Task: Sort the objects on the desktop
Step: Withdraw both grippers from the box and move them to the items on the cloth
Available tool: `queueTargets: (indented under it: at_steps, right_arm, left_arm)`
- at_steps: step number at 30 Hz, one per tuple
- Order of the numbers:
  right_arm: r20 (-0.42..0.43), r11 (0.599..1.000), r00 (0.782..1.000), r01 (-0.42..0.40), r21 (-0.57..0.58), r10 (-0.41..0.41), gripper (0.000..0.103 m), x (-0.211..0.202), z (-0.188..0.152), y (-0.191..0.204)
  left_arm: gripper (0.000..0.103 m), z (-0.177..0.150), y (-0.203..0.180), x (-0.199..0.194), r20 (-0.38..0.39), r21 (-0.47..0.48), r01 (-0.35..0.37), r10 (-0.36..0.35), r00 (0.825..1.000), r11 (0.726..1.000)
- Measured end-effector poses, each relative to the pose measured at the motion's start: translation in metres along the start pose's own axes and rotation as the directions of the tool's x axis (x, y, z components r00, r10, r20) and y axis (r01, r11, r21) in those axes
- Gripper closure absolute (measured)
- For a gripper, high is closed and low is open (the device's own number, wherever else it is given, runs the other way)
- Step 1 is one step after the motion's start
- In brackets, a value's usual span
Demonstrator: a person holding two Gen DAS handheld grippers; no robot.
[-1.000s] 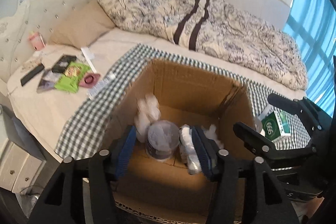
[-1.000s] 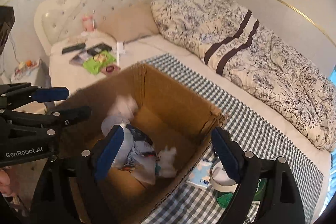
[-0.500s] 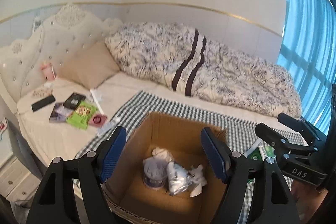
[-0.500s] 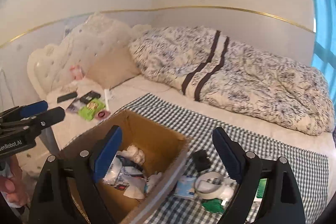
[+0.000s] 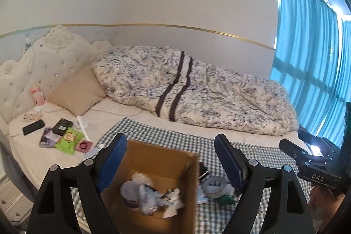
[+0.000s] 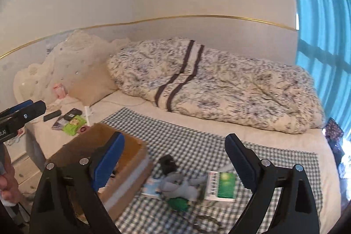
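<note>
An open cardboard box (image 5: 186,170) (image 6: 129,168) stands on a checked cloth (image 5: 160,137) (image 6: 193,146) on the bed. Inside it lie a grey tub (image 5: 130,192), a crumpled packet (image 5: 149,196) and white bits. Right of the box sit a tape roll (image 5: 214,186), a green and white carton (image 6: 221,189), a pale blue packet (image 6: 153,188), a grey wrapper (image 6: 184,185), a green scrap (image 6: 178,204) and a black piece (image 6: 167,162). My left gripper (image 5: 172,160) hangs open high above the box. High over those loose items, my right gripper (image 6: 175,161) stands open and empty.
A patterned duvet (image 5: 197,89) covers the far side of the bed. By the beige pillow (image 5: 76,93) lie a phone (image 5: 34,127), a green packet (image 5: 69,140), a booklet (image 5: 49,138) and a pink cup (image 5: 37,96). Blue curtains (image 5: 313,58) hang at right.
Both grippers have risen and drawn back from inside the box. The box now looks small and low in both views, and the right view has swung toward the loose items beside it.
</note>
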State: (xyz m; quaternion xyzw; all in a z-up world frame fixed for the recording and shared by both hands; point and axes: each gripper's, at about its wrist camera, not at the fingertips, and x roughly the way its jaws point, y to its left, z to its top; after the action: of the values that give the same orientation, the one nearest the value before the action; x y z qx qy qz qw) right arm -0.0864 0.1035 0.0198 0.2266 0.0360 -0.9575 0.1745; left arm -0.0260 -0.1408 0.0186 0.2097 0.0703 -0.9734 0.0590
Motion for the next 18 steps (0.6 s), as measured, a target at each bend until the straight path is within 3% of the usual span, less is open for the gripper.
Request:
queueTargets:
  at_steps: [8, 18]
  right_arm:
    - [0.023, 0.997, 0.998, 0.062, 0.052, -0.064, 0.007, -0.025, -0.003, -0.045]
    - [0.004, 0.990, 0.994, 0.109, 0.092, -0.110, 0.004, -0.041, -0.024, -0.091]
  left_arm:
    - [0.017, -0.004, -0.040, 0.003, 0.012, 0.034, 0.030, -0.030, 0.999, 0.999]
    - [0.001, -0.017, -0.100, 0.011, 0.005, 0.096, 0.087, -0.087, 0.996, 0.992]
